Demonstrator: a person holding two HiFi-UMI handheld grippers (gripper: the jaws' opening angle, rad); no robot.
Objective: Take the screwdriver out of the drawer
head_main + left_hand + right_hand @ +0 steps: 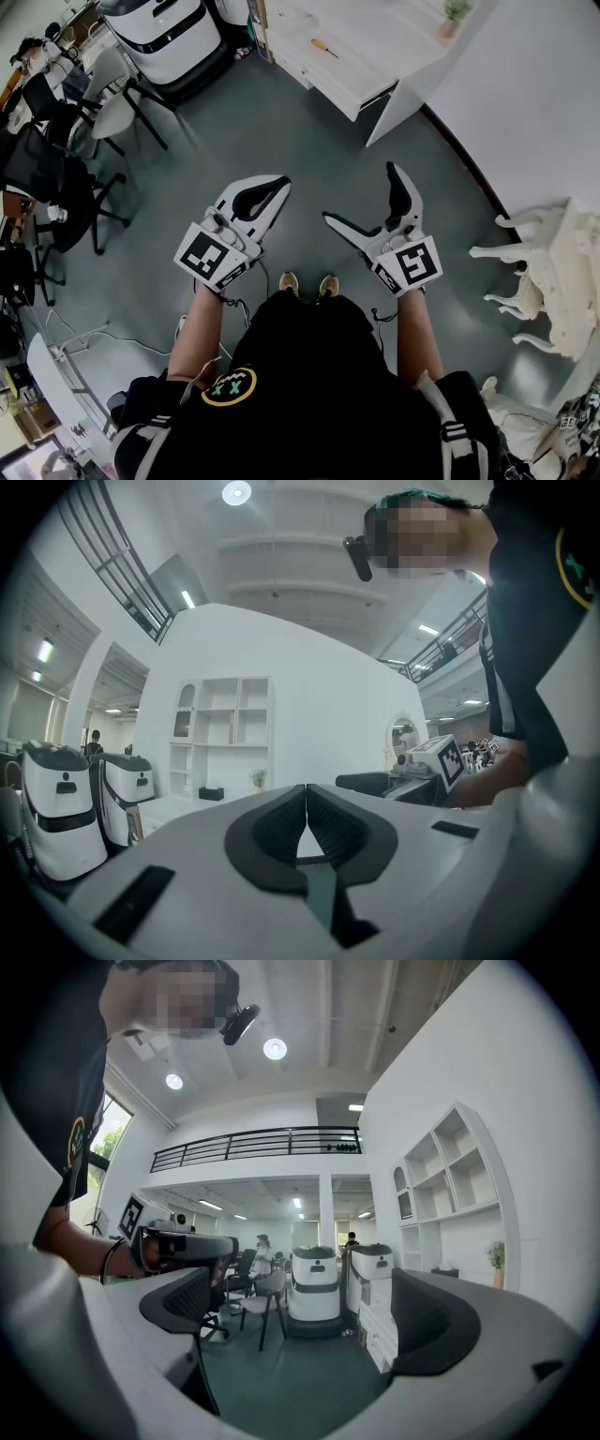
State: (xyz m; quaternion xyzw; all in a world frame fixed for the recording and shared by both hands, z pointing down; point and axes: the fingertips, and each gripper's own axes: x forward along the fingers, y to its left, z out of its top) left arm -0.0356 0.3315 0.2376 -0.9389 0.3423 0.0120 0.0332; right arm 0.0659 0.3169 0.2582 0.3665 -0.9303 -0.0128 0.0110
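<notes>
An orange-handled screwdriver (324,47) lies on top of the white desk (375,42) at the far side of the room, seen from the head view. Its drawer (370,97) stands slightly open. Both grippers hang level over the grey floor, well short of the desk. My left gripper (278,186) is shut with nothing in it, its pads (281,825) meeting at the tips. My right gripper (361,197) is open wide and empty, with floor showing between its pads (433,1321).
Two white machines (314,1283) stand beside the desk at the left. A chair (117,103) and more black chairs (37,178) crowd the left side. A white ornate table (562,272) stands at the right. A small potted plant (452,17) sits on the desk.
</notes>
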